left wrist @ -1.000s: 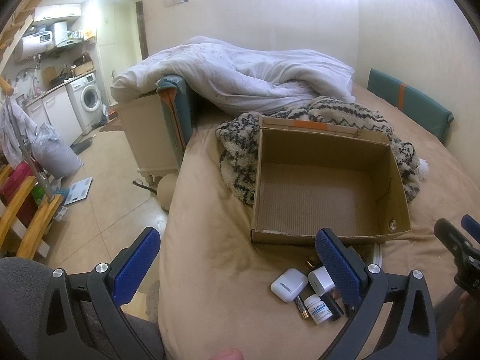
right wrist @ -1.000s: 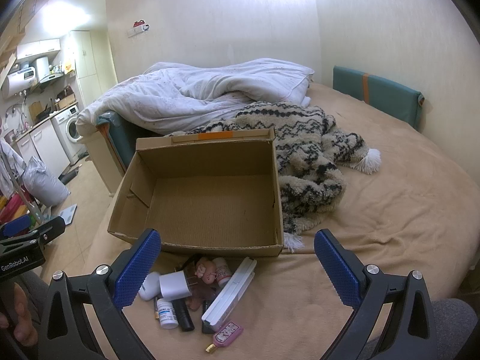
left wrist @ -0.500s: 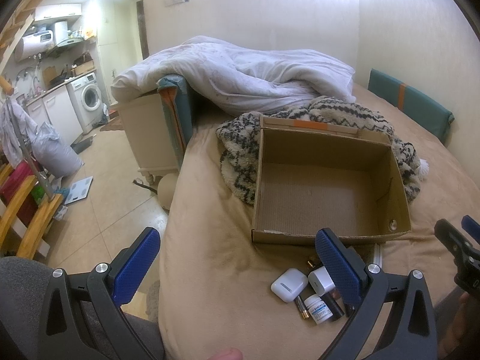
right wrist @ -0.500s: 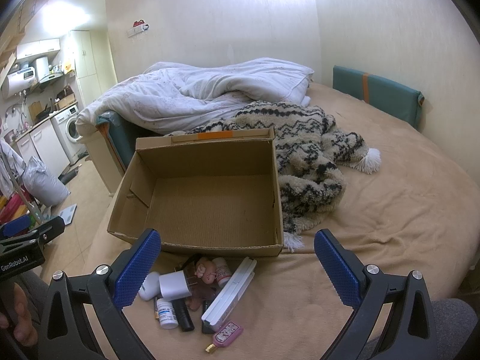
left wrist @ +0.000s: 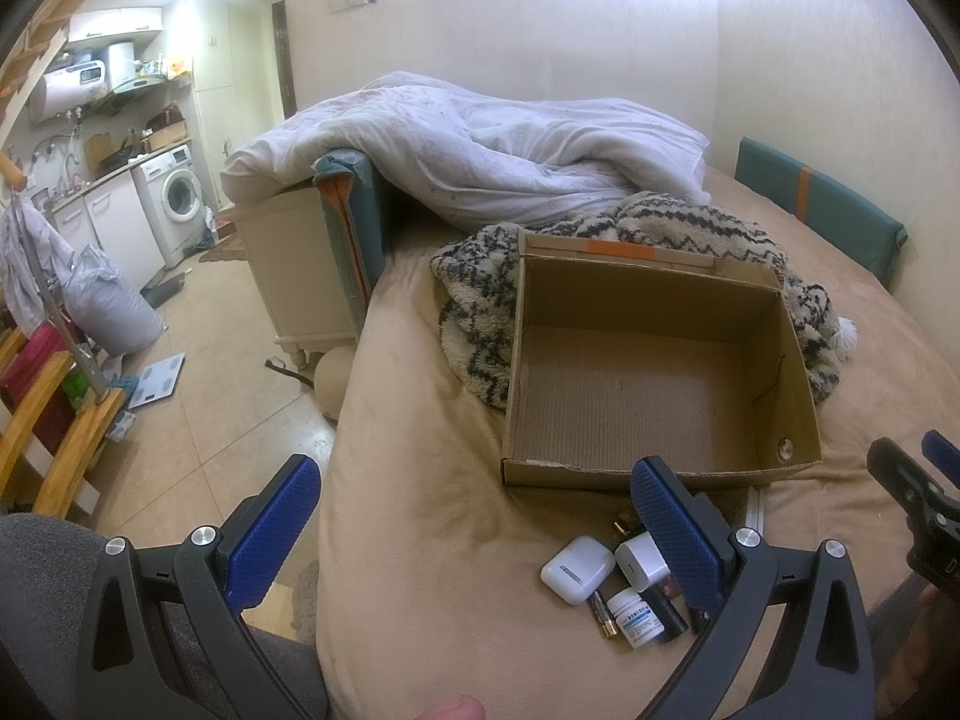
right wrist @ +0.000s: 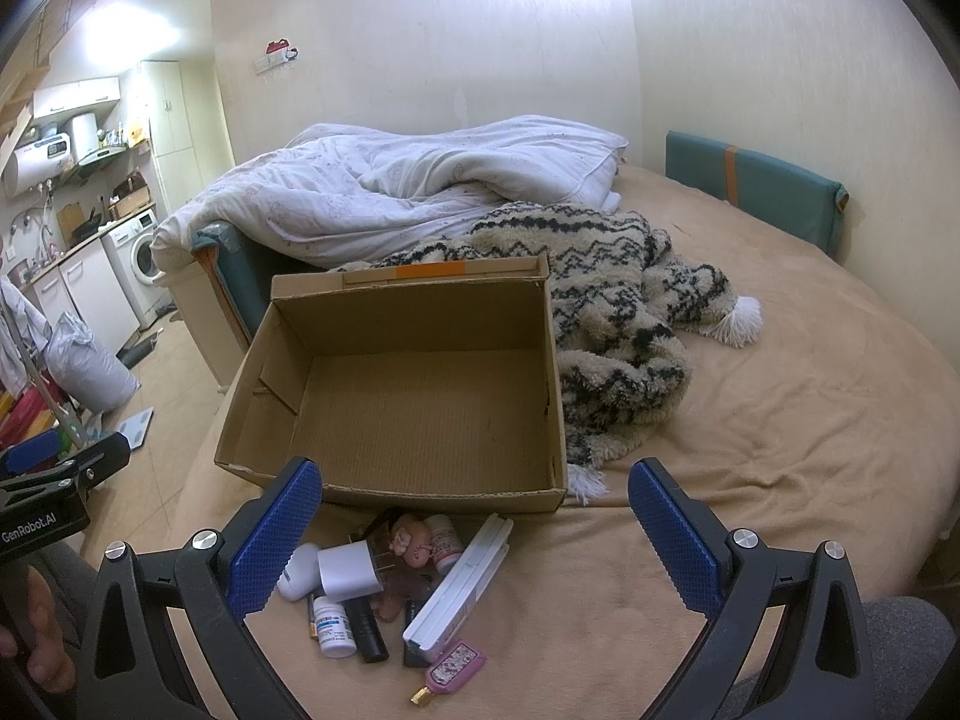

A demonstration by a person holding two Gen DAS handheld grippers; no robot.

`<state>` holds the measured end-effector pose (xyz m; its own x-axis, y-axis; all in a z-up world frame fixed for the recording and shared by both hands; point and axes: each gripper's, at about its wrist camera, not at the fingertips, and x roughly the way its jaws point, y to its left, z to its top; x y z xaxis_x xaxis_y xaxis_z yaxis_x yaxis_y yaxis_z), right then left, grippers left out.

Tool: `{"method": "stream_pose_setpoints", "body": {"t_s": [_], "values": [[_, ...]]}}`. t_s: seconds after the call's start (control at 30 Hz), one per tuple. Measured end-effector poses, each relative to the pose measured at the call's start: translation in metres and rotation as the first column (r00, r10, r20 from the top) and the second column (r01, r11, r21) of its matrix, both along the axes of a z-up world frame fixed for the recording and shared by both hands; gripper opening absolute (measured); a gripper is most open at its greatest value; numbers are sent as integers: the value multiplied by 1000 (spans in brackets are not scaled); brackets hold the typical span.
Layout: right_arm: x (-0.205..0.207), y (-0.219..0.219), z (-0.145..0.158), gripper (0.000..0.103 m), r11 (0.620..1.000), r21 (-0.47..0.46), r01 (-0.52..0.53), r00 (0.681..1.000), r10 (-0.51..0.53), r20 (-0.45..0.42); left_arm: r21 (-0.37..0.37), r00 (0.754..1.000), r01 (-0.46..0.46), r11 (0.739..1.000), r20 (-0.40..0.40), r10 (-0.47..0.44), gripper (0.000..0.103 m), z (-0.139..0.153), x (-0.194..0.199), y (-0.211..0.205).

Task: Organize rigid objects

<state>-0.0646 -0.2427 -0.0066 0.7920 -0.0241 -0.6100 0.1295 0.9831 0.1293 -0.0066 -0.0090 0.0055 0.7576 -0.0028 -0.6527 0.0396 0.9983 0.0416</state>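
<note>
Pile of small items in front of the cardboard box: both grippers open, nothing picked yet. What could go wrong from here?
1. The items overlap: closing on the white charger may also catch the earbud case or pill bottle.
2. The soft bed cover may let small pieces roll or sink when pushed.
3. The cardboard box has a raised front wall right behind the pile; a low carry could clip it.

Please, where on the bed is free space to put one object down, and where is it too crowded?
Free: the bare floor of the cardboard box, and the tan sheet right of the box, below the patterned blanket. Another bare strip lies left of the box. Crowded: in front of the box, around the white charger and pill bottle.
</note>
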Motion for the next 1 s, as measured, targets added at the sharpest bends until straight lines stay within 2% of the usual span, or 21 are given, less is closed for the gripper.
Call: {"method": "stream_pose_setpoints", "body": {"t_s": [0.63,0.9,1.0], "values": [[1,-2,-2,103,1000,6,3,1000,-3,-3,1,1000,3,1000,-6,-3,103,-2,0,-1],[3,-16,-5,103,997,82,17,999,-13,-46,23,1000,21,1000,-6,-21,103,10,8,-1],[9,-23,-7,103,990,142,5,996,7,-85,22,999,25,999,-41,-25,103,13,23,0]]}}
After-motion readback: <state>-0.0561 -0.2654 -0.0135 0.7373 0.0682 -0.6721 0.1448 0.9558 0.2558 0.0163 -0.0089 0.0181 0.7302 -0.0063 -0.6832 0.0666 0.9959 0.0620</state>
